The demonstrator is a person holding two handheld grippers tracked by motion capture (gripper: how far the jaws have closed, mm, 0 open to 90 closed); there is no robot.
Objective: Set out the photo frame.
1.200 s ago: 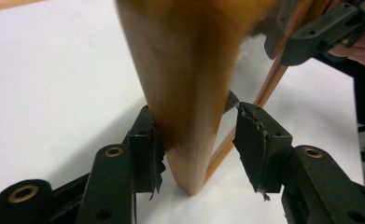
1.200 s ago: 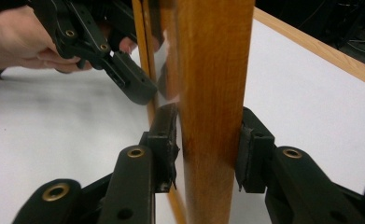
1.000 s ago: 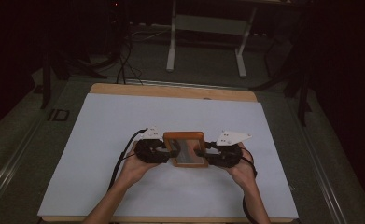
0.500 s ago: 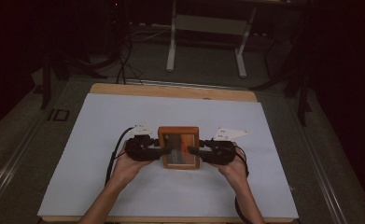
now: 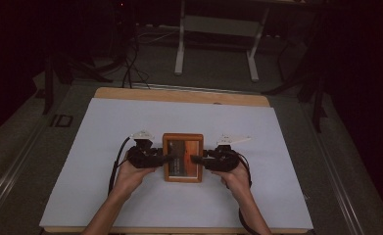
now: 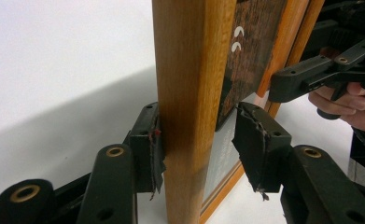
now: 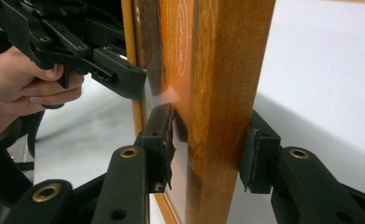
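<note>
Frame (image 5: 182, 157) sits low centre between both claws: left claw (image 5: 171, 158) loosely straddles its edge, right claw (image 5: 195, 159) easing apart around the other, hands level.

This looks like a lab or test room set up for recording, not a home. A wooden table (image 5: 181, 95) stands in the middle, covered by a plain white sheet (image 5: 130, 127) with nothing decorative on it. Around it the room is kept dark, with only the tabletop lit. The floor (image 5: 150, 63) is bare grey, and loose black cables (image 5: 130, 63) trail across it behind the table. Farther back stands a white metal stand (image 5: 216, 49) on two feet, and dark stand legs (image 5: 57, 73) rise at the left side. A marking on the floor (image 5: 60, 121) sits beside the table's left corner.
</note>
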